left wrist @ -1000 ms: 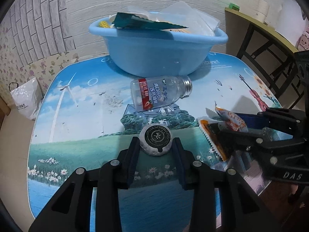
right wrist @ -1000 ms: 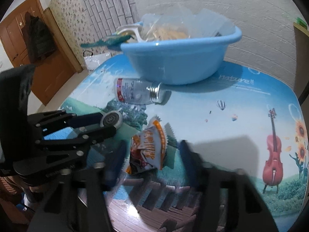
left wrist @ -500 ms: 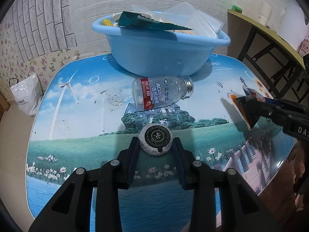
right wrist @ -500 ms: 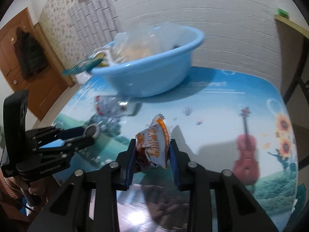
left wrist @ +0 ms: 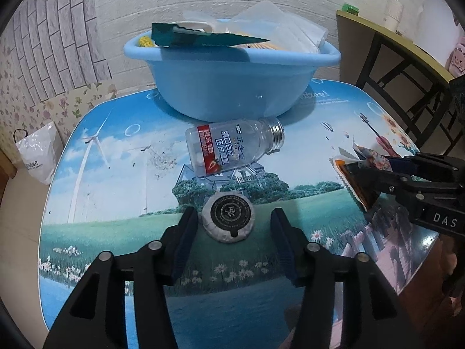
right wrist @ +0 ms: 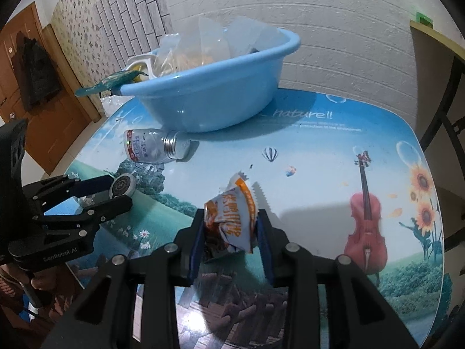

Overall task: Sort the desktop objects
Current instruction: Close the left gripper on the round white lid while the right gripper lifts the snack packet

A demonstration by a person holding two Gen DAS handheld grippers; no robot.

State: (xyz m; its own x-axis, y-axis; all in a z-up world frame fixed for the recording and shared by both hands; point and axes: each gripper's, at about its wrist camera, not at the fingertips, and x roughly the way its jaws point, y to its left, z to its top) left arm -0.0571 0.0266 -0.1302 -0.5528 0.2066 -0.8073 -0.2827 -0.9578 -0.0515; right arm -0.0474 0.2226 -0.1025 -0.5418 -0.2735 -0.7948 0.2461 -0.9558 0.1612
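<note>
Right hand-held gripper (right wrist: 229, 226) around snack packet (right wrist: 231, 221); wrapper-filled blue basin (right wrist: 209, 99) beyond.

Bottle (left wrist: 234, 146) lies between basin (left wrist: 229, 87) and puck (left wrist: 228, 214).

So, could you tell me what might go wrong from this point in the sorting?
The left gripper is opening around the round puck; it lies loose on the table.
The right gripper is opening, so the crumpled snack packet between its fingers may drop short of the blue basin.
The basin is heaped already, so an added item could slide off.
</note>
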